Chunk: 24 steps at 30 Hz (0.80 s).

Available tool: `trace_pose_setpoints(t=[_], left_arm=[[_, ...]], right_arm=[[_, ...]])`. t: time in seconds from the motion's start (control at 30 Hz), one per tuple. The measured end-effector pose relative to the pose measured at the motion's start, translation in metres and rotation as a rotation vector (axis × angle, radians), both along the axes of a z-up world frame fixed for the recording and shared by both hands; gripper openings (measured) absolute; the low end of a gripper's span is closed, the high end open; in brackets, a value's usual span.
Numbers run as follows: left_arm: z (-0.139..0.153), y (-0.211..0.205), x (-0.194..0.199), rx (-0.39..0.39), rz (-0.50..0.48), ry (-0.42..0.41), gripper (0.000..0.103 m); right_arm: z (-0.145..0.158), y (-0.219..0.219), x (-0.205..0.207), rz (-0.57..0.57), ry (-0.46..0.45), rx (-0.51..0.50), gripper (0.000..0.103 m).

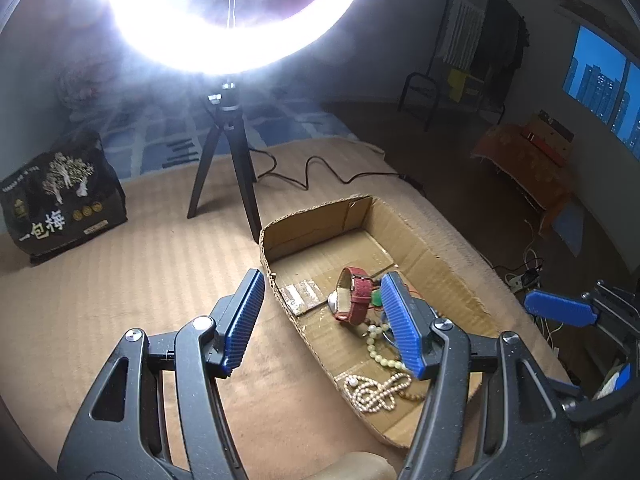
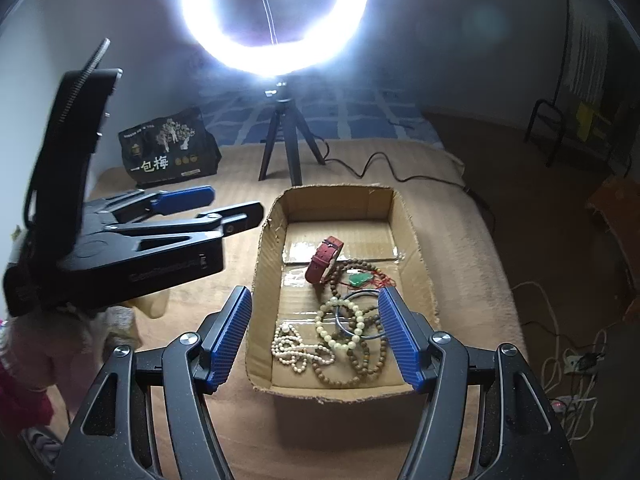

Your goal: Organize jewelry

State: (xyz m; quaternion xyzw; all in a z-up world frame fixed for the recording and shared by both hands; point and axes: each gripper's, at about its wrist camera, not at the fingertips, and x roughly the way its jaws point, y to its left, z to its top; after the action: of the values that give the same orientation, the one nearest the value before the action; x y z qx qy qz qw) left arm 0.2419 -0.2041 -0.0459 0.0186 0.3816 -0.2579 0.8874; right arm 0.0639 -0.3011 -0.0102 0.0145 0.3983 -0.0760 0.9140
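Left gripper [image 1: 324, 320] jaws apart, nothing between the pads, holding nothing. It hangs above the near-left wall of the cardboard box [image 1: 276, 236], pointing steeply down; one blue finger over the tan blanket [image 1: 120, 300], the other over the box interior. Right gripper [image 2: 316, 336] also spread wide and empty, angled down over the near end of the same box, the jewelry pile showing in the gap between its fingers but lower, on the box floor, untouched.

All jewelry lies inside the box, toward its near half: one red-strap watch [image 2: 325, 258], one green pendant [image 2: 360, 278] on a red cord, one pale green bead bracelet [image 2: 340, 322], one thin dark bangle [image 2: 360, 314], one white pearl strand [image 2: 298, 350], and brown wooden beads [image 2: 360, 368] in loops; can't tell if one string or more. Pieces overlap and touch.

In the right wrist view the left gripper sits off to the left of the box, above the blanket, fingers aimed toward the box.

Farther out: one ring light [image 2: 276, 20] on a tripod [image 2: 288, 140] beyond the box, one dark snack bag [image 2: 168, 148] left of the tripod.
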Motion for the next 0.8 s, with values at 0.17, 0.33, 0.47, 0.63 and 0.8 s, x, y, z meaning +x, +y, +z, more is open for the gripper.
trace_pose_setpoints(t=[0.17, 0.33, 0.47, 0.63, 0.8], left_arm=[[0.021, 0.009, -0.024, -0.012, -0.002, -0.035, 0.063], [0.043, 0.019, -0.053, -0.003, -0.007, -0.073, 0.063], [0.058, 0.033, -0.080, 0.002, -0.005, -0.095, 0.063], [0.067, 0.054, -0.110, -0.005, 0.017, -0.113, 0.078], [0.070, 0.071, -0.137, -0.005, 0.031, -0.122, 0.079]], right_arm=[[0.014, 0.010, -0.017, -0.007, -0.028, -0.063, 0.065], [0.026, 0.019, -0.035, -0.022, -0.070, -0.098, 0.075], [0.031, 0.023, -0.050, -0.036, -0.097, -0.093, 0.076], [0.034, 0.029, -0.063, -0.054, -0.127, -0.107, 0.079], [0.029, 0.036, -0.073, -0.070, -0.141, -0.122, 0.079]])
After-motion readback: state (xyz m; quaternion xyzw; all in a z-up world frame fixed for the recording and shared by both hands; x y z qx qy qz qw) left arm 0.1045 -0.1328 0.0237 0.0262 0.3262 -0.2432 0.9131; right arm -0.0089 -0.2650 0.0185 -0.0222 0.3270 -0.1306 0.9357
